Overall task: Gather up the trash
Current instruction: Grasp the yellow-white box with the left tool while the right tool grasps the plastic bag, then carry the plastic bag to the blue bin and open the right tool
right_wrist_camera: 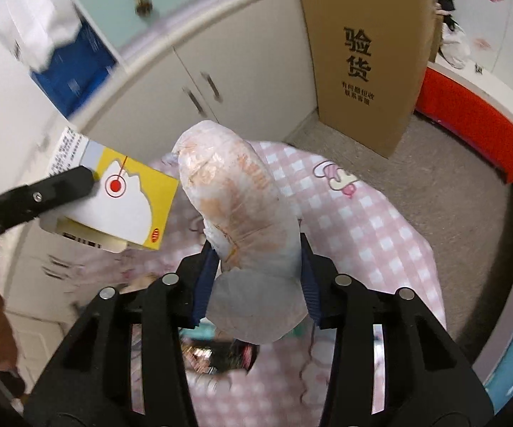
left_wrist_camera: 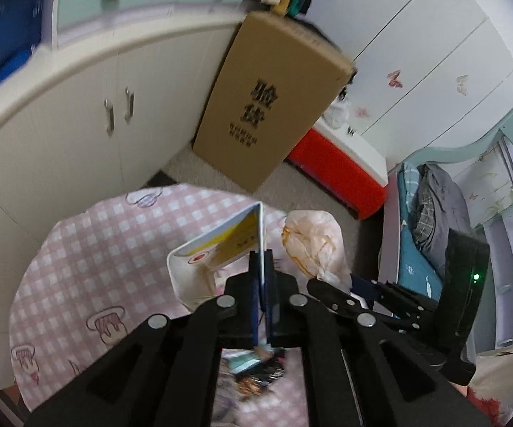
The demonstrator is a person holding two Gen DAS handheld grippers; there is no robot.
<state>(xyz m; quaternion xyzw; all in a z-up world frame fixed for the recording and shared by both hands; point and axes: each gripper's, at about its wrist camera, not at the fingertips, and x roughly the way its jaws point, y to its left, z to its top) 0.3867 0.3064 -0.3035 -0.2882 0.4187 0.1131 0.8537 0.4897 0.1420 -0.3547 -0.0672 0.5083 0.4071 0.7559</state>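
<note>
My left gripper is shut on a flat yellow and white carton, held edge-on above the table. The carton also shows in the right wrist view, with the left gripper's finger on it. My right gripper is shut on a crumpled white paper wrapper with orange print. The wrapper also shows in the left wrist view, just right of the carton. Both are held over a table with a pink checked cloth. Dark printed trash lies blurred below the right gripper.
A tall cardboard box leans against white cabinets. An orange and white bin stands on the grey floor beside it. A bed with blue bedding is at the right.
</note>
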